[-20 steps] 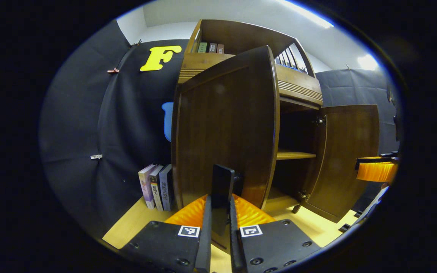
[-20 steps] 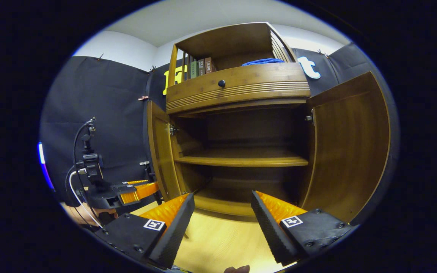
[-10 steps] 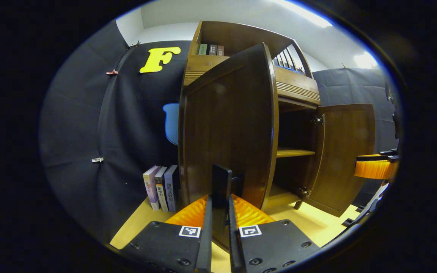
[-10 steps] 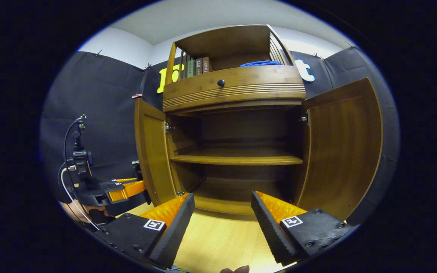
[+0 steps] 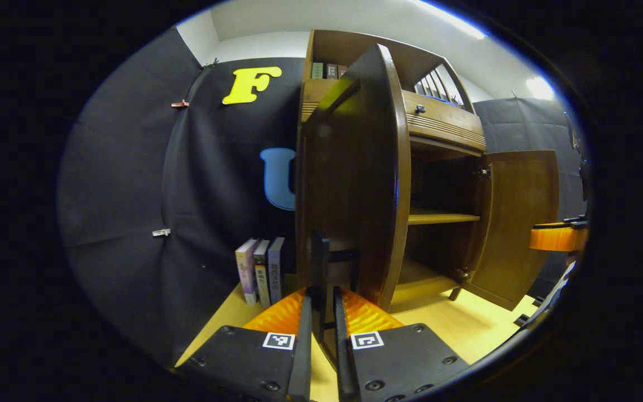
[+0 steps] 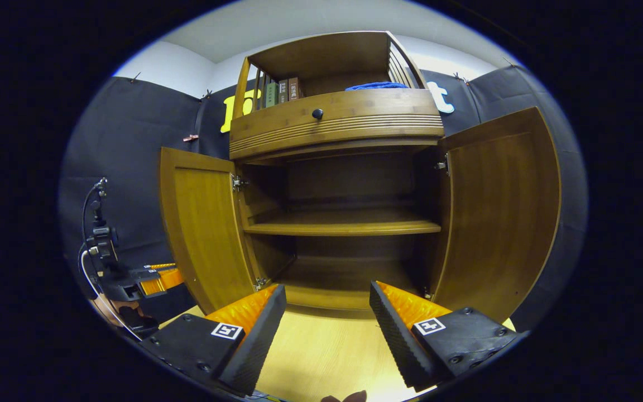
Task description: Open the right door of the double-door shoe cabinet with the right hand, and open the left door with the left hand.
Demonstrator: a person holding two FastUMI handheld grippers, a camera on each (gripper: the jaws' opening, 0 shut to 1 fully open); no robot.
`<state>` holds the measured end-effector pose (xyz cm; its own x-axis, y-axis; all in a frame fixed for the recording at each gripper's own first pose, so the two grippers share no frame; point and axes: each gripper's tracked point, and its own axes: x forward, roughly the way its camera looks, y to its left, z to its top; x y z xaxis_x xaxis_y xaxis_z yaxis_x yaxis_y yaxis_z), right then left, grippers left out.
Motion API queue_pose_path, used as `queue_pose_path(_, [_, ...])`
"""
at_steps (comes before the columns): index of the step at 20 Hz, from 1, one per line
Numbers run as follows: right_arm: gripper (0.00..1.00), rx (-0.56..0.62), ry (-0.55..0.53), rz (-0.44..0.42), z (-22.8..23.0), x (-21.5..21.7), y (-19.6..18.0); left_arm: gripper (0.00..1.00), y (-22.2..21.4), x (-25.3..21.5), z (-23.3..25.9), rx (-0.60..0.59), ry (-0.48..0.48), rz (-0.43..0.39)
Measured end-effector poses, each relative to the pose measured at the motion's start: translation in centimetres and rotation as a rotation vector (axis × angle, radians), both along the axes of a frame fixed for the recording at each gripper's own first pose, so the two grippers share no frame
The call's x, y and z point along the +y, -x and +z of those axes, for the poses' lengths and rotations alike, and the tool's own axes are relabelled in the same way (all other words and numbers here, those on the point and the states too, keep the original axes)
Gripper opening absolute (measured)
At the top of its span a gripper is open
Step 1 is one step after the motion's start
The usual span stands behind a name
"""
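The wooden shoe cabinet (image 6: 332,125) stands with both doors swung out. Its left door (image 5: 355,178) is nearly edge-on in the left gripper view, and my left gripper (image 5: 320,298) is shut on that door's dark upright handle (image 5: 318,259). In the right gripper view the left door (image 6: 204,229) and the right door (image 6: 500,212) flank the bare inner shelf (image 6: 344,228). My right gripper (image 6: 327,307) is open in front of the cabinet, holding nothing. The left gripper (image 6: 154,276) sits low beside the left door, and the right gripper (image 5: 556,237) is past the right door (image 5: 517,218).
A few books (image 5: 260,271) lean against the booth wall left of the cabinet. A drawer with a dark knob (image 6: 317,114) tops the doors, with more books (image 6: 279,92) and a blue cloth (image 6: 374,86) above. The cabinet rests on a light wooden floor (image 6: 321,357).
The left door has swung further outward, with my left gripper moving along on its handle. The right gripper stays open in front of the cabinet.
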<state>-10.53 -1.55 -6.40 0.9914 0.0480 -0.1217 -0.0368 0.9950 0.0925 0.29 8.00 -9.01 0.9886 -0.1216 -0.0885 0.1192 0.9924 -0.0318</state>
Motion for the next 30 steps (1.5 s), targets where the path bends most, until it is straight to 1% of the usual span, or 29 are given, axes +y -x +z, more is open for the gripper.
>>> queue_pose_path(3, [0.95,-0.001,0.008,0.023,0.0,0.9,-0.3,0.17,0.4,2.6,0.3,-0.01,-0.008,0.039])
queue_pose_path(6, [0.95,-0.002,0.008,0.044,0.1,1.6,-0.5,0.17,1.4,3.6,1.1,-0.031,0.011,0.029])
queue_pose_path(7, [0.95,0.0,0.007,0.051,0.1,1.9,-0.6,0.12,1.6,3.8,1.3,-0.036,0.003,0.025])
queue_pose_path(8, [0.95,0.0,0.006,0.058,0.1,2.0,-0.5,0.17,1.9,3.9,1.4,-0.036,-0.007,0.023])
queue_pose_path(10, [0.95,-0.003,0.01,0.068,0.2,2.3,-0.5,0.17,2.5,3.9,1.5,-0.035,-0.018,0.027])
queue_pose_path(16, [0.95,-0.003,0.017,0.079,0.4,1.9,0.1,0.18,4.5,2.3,2.2,-0.042,-0.011,0.035])
queue_pose_path(18, [0.95,-0.006,0.025,0.073,0.5,1.3,0.1,0.22,5.3,1.3,2.3,-0.04,-0.017,0.023])
queue_pose_path(19, [0.95,-0.005,0.027,0.069,0.5,1.1,0.1,0.26,5.6,0.8,2.5,-0.042,-0.022,0.018])
queue_pose_path(21, [0.95,-0.004,0.033,0.056,0.5,0.5,0.1,0.49,6.2,-0.1,2.6,-0.038,-0.018,0.005])
queue_pose_path(25, [0.95,-0.038,0.027,0.03,1.3,-1.0,-0.3,0.96,6.4,-2.1,2.8,-0.026,-0.004,0.009])
queue_pose_path(26, [0.95,-0.039,0.032,0.025,1.3,-1.3,-0.5,0.99,6.4,-2.6,2.9,-0.028,-0.009,0.01])
queue_pose_path(27, [0.95,-0.039,0.033,0.026,1.4,-1.5,-0.7,0.97,6.3,-3.1,3.2,-0.032,-0.015,0.013])
queue_pose_path(30, [0.95,-0.045,0.038,0.029,1.8,-1.9,-1.6,0.99,5.7,-4.6,4.2,-0.052,-0.013,0.013])
